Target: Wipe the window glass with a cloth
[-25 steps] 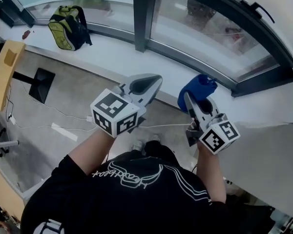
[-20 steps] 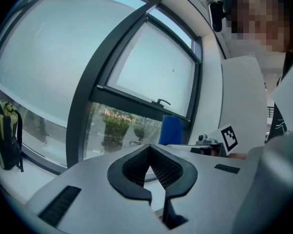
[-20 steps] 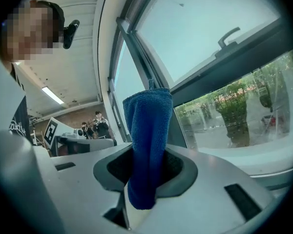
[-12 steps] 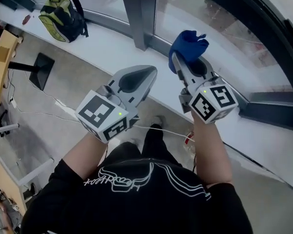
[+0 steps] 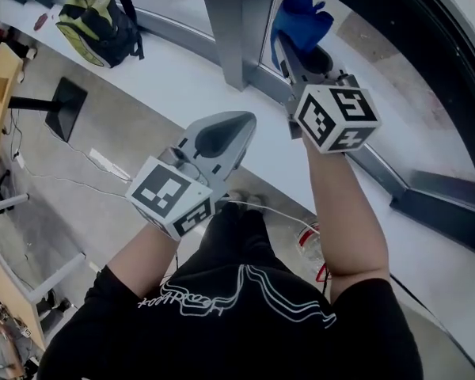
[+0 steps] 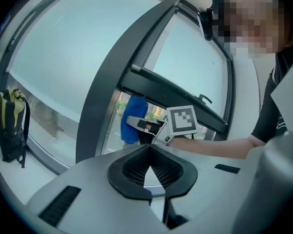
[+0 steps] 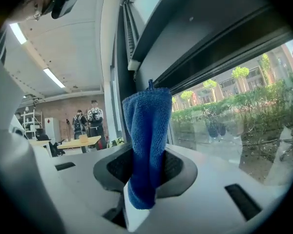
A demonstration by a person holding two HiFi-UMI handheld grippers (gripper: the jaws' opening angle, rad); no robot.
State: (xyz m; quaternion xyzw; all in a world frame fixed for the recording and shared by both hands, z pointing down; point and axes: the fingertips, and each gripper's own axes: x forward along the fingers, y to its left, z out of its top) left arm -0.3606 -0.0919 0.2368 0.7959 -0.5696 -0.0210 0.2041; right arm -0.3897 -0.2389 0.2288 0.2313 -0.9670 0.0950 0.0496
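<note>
A blue cloth (image 5: 299,18) (image 7: 147,140) (image 6: 133,119) is clamped in my right gripper (image 5: 293,34) (image 7: 145,179), which is raised in front of the window glass (image 5: 396,77) (image 7: 234,116) just right of the dark vertical frame post (image 5: 233,22). The cloth stands upright out of the jaws, its top close to the glass; contact cannot be told. My left gripper (image 5: 236,129) (image 6: 149,167) hangs lower and to the left, over the white sill (image 5: 174,70), jaws shut with nothing between them.
A green and black backpack (image 5: 99,24) (image 6: 7,126) lies on the sill at the far left. A black monitor stand (image 5: 63,108) and cables are on the floor below. Dark window frames (image 5: 435,204) run along the sill's far edge.
My right gripper has risen with the cloth from beside the sill up in front of the glass near the post. The left gripper has stayed at about the same place.
</note>
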